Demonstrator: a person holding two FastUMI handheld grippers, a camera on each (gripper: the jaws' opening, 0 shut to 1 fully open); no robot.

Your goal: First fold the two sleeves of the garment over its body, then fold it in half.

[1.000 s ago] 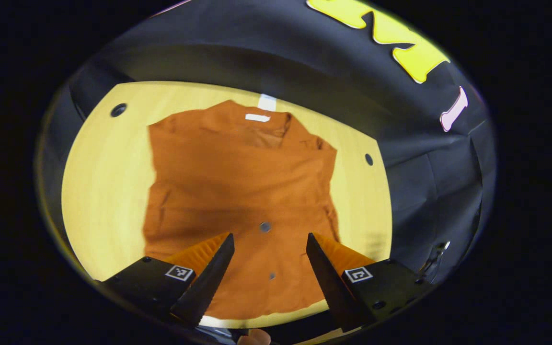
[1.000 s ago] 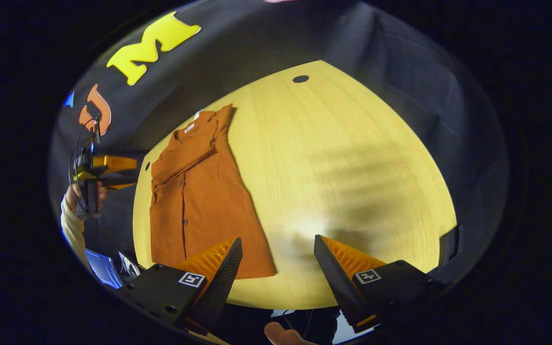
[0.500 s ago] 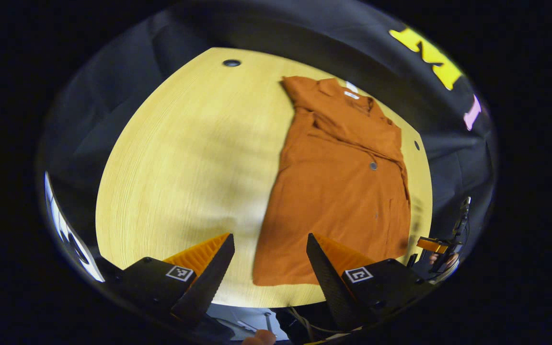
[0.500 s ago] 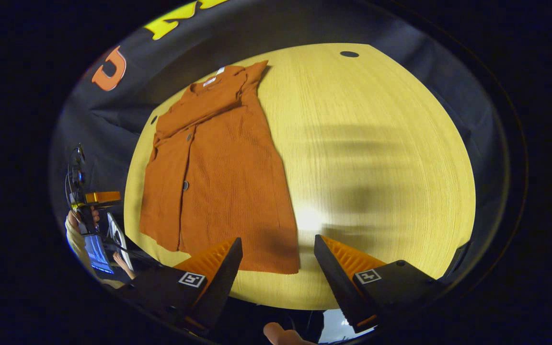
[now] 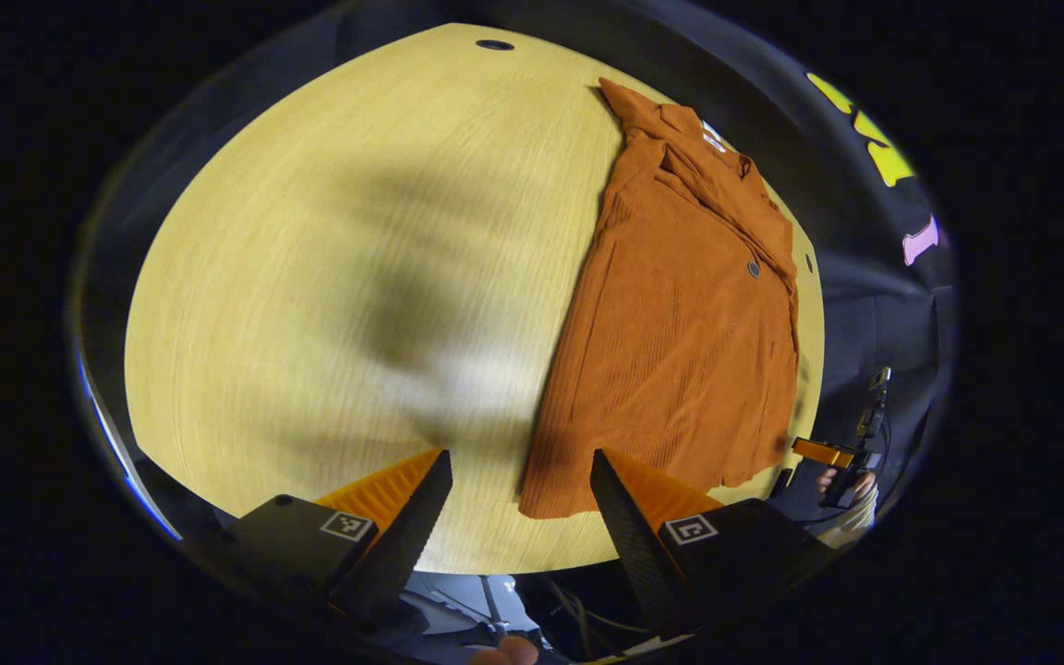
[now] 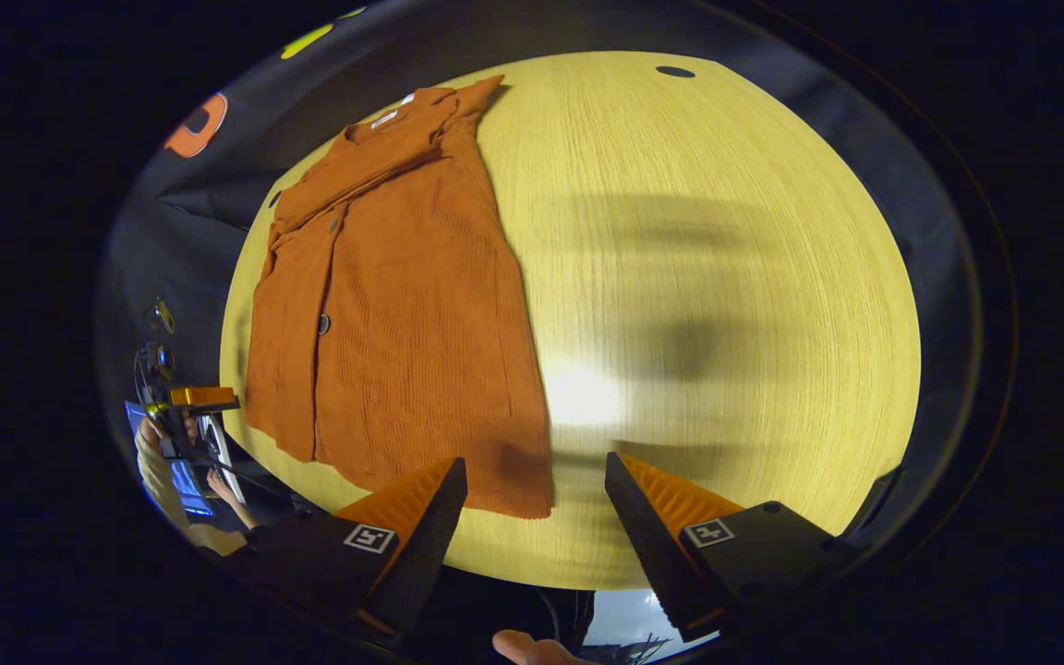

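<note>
A rust-orange button-front garment (image 5: 680,342) lies flat on the yellow wooden table (image 5: 356,277), collar and white label at the far end, hem towards me. My left gripper (image 5: 520,485) is open and empty, and the hem's left corner lies just beyond its right finger. In the right gripper view the garment (image 6: 403,305) stretches along the table's left part. My right gripper (image 6: 537,494) is open and empty, with the hem's right corner just beyond the gap between its fingers. Each view also catches the other gripper off the table's edge: the right gripper (image 5: 826,453) and the left gripper (image 6: 199,399).
Small round holes (image 5: 494,44) (image 6: 675,71) mark the tabletop near its far edge. Shadows fall across the bare wood (image 6: 726,277) beside the garment. A hand and a lit screen (image 6: 183,476) sit below the table's near left edge. Black cloth walls surround the table.
The left gripper has swung from over the garment's front to its left side. The right gripper has come closer to the hem's right corner. Both stayed open.
</note>
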